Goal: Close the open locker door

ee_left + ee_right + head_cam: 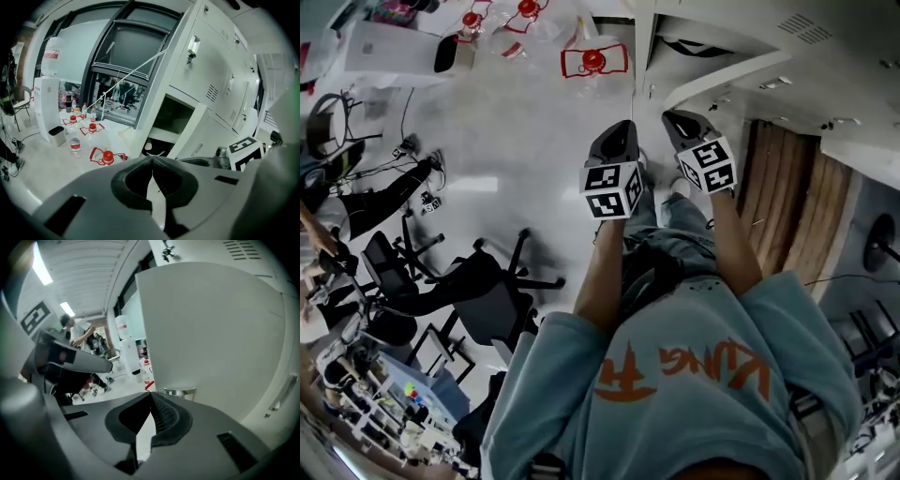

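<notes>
The white locker door [211, 324] stands open and fills most of the right gripper view, with a metal handle [179, 391] at its lower edge. My right gripper [150, 393] is shut with nothing between its jaws, its tips just left of that handle; I cannot tell whether they touch. In the left gripper view the open compartment [173, 117] and the swung-out door [194, 129] lie ahead. My left gripper [152, 158] is shut and empty. From the head view, the left gripper [623, 127] and right gripper [675, 117] point side by side at the door [722, 80].
Water jugs with red caps [593, 61] [107, 157] sit on the floor left of the lockers, beside a white water dispenser [47, 108]. Black office chairs [478, 291] stand to my left. A wooden panel [787, 206] is on my right. A person [77, 329] stands far off.
</notes>
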`<action>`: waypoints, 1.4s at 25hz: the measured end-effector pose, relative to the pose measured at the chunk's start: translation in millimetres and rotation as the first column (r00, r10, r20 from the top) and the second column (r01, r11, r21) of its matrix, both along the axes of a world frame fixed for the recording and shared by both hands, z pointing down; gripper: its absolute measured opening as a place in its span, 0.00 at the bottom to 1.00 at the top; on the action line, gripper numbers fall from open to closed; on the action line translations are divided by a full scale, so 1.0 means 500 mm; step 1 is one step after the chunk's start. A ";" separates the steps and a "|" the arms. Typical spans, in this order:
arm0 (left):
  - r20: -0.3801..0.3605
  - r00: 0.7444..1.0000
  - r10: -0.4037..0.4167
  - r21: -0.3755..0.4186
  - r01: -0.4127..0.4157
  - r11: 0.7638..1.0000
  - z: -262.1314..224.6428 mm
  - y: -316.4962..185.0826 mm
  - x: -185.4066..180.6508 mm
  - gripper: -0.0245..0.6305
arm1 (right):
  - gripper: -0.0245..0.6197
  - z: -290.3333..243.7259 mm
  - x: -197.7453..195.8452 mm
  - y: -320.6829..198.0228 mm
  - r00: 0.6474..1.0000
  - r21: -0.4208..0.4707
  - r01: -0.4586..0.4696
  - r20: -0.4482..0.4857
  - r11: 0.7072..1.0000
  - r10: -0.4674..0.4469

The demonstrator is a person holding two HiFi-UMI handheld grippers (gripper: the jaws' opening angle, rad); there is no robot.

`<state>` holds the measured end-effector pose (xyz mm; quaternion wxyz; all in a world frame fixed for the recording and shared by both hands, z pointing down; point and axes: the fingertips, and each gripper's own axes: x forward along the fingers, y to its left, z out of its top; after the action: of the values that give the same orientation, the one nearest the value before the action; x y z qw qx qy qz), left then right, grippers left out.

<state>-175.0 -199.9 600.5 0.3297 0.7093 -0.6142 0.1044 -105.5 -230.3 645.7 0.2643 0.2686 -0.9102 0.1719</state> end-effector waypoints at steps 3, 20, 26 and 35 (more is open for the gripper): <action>-0.006 1.000 0.015 0.010 -0.014 1.000 -0.004 -0.026 -0.026 0.07 | 0.04 0.012 -0.017 -0.027 0.997 -0.018 -0.075 -0.001 0.997 0.075; -0.061 0.997 0.044 0.048 -0.041 0.998 -0.001 -0.131 -0.075 0.07 | 0.04 -0.011 -0.026 -0.157 0.968 0.065 -0.217 -0.113 0.974 0.223; -0.069 0.997 0.027 0.071 -0.022 0.997 -0.016 -0.160 -0.100 0.07 | 0.04 -0.044 -0.027 -0.204 0.959 0.117 -0.240 -0.123 0.964 0.254; -0.060 0.997 0.049 0.124 -0.041 0.991 -0.064 -0.218 -0.092 0.07 | 0.03 -0.110 -0.007 -0.270 0.947 0.182 -0.284 -0.102 0.941 0.306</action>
<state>-220.9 -308.9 568.4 0.3022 0.7449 -0.5925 0.0514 -108.8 -365.4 590.8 0.2707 0.4335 -0.8516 0.1162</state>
